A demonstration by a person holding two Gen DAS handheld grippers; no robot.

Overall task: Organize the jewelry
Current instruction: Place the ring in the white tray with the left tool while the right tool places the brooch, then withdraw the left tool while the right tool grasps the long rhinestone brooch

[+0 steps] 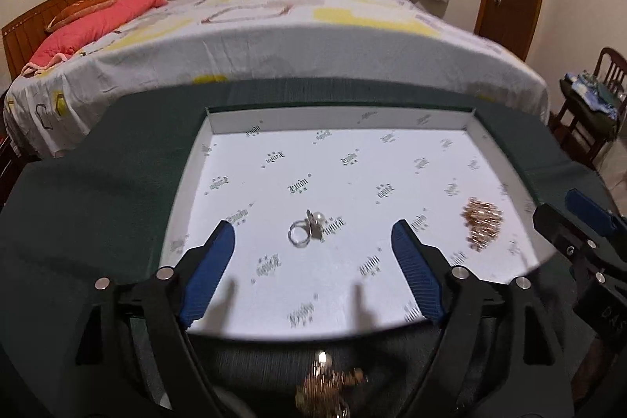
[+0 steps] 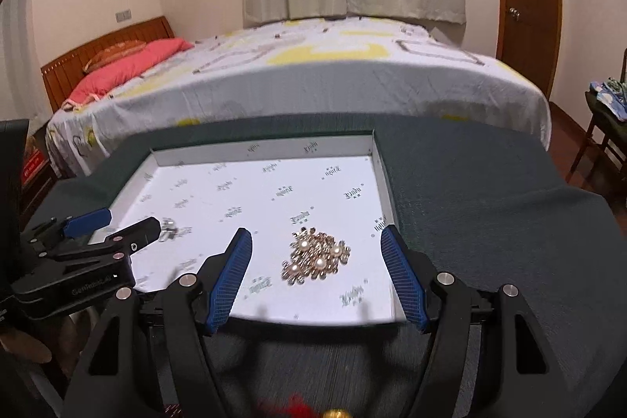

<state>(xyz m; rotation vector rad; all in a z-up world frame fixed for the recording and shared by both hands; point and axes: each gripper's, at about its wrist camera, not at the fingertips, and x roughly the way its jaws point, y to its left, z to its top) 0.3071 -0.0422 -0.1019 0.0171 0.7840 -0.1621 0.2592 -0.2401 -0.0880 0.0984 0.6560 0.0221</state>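
Currently, two pieces are seen lying inside the shallow white box (image 1: 411, 122), which rests on a dark green cloth (image 1: 98, 190). A pearl ring (image 1: 307, 230) is located at the centre of the left wrist view, on the box floor between the spread jaws of the left gripper (image 1: 313, 234); no pad is touching it. A gold pearl chain (image 2: 317, 255), bunched in a heap, is located at the centre of the right wrist view, between the parted jaws of the right gripper (image 2: 315, 237), and is likewise untouched. Nothing is held by either gripper.

Both placements are judged to be complete. More jewelry is judged to be left: blurred gold pieces (image 1: 325, 390) are visible at the bottom edge of the left wrist view, outside the box. A red and gold item (image 2: 309, 410) is partly visible at the bottom edge of the right wrist view; what it is cannot be told.
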